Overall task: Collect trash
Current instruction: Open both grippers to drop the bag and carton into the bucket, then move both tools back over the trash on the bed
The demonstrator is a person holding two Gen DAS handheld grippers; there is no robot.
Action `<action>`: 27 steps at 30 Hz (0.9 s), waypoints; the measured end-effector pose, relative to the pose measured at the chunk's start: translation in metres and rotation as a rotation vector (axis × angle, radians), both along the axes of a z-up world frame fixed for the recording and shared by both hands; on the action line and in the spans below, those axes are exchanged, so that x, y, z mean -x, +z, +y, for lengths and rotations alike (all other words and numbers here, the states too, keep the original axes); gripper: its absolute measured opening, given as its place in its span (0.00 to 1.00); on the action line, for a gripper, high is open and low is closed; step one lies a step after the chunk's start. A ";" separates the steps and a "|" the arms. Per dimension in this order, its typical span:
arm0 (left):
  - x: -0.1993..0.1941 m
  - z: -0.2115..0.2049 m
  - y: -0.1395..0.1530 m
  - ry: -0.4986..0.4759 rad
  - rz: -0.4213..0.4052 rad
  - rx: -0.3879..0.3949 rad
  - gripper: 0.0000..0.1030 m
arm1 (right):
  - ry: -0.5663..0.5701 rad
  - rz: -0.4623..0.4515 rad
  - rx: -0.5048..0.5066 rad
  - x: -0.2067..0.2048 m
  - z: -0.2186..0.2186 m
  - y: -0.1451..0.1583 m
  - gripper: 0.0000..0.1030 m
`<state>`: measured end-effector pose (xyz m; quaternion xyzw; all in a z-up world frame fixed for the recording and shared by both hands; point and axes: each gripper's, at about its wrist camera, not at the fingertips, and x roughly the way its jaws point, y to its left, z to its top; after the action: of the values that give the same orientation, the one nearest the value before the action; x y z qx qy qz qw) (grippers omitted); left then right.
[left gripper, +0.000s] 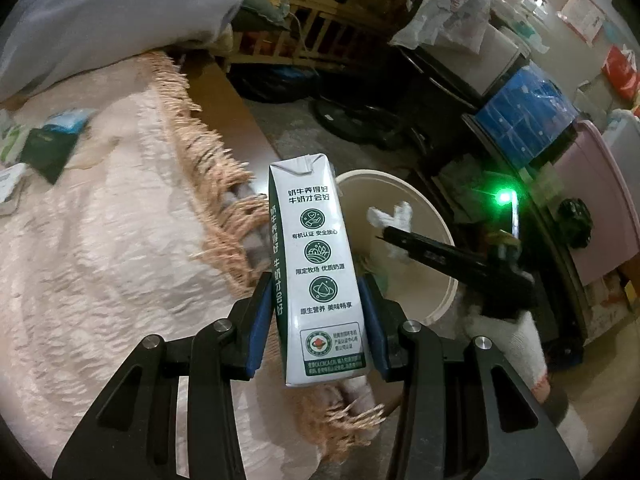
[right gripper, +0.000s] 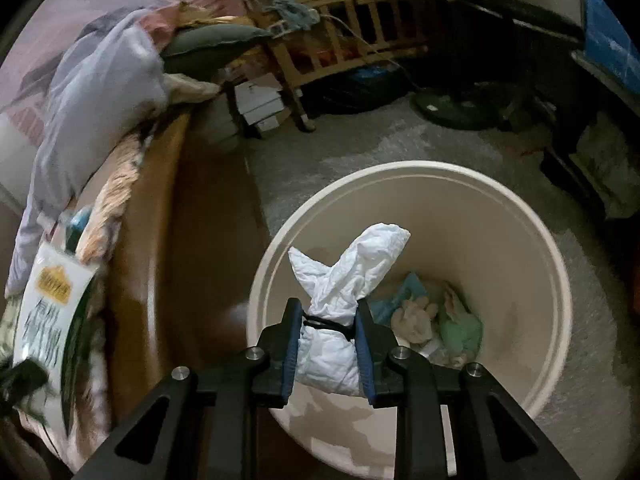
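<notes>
My left gripper [left gripper: 316, 304] is shut on a white and green milk carton [left gripper: 316, 264], held upright above the edge of a bed. My right gripper [right gripper: 328, 332] is shut on a white tied bundle [right gripper: 340, 300] with a black band around it, held over the open beige bin [right gripper: 500, 208]. The bin shows in the left wrist view [left gripper: 400, 188] behind the carton, with the right gripper [left gripper: 390, 236] and bundle [left gripper: 390, 216] above it. Crumpled paper and green and blue scraps [right gripper: 440, 316] lie in the bin's bottom.
A pink fringed blanket [left gripper: 100, 240] covers the bed, with packets [left gripper: 52, 144] lying on it. A wooden bed frame [right gripper: 192, 240] stands beside the bin. A wooden crib [right gripper: 340, 20], a fan base [right gripper: 452, 112], stacked boxes and storage bins [left gripper: 528, 116] crowd the floor beyond.
</notes>
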<state>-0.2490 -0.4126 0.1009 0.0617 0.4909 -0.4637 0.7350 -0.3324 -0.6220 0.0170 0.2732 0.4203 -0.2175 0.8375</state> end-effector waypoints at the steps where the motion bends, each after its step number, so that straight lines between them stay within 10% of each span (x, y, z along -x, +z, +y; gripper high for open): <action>1: 0.000 -0.003 -0.001 -0.007 0.001 -0.001 0.39 | -0.017 0.008 -0.008 -0.001 -0.005 -0.004 0.37; 3: 0.002 -0.011 -0.002 -0.024 0.008 0.000 0.39 | -0.058 0.019 -0.006 0.000 -0.013 -0.009 0.53; 27: 0.010 -0.060 -0.019 -0.073 0.028 -0.007 0.52 | -0.169 -0.088 -0.029 0.042 -0.034 0.014 0.60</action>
<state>-0.2585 -0.4730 0.0816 0.0755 0.5002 -0.4893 0.7104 -0.3744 -0.6565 0.0308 0.3292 0.3618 -0.2693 0.8296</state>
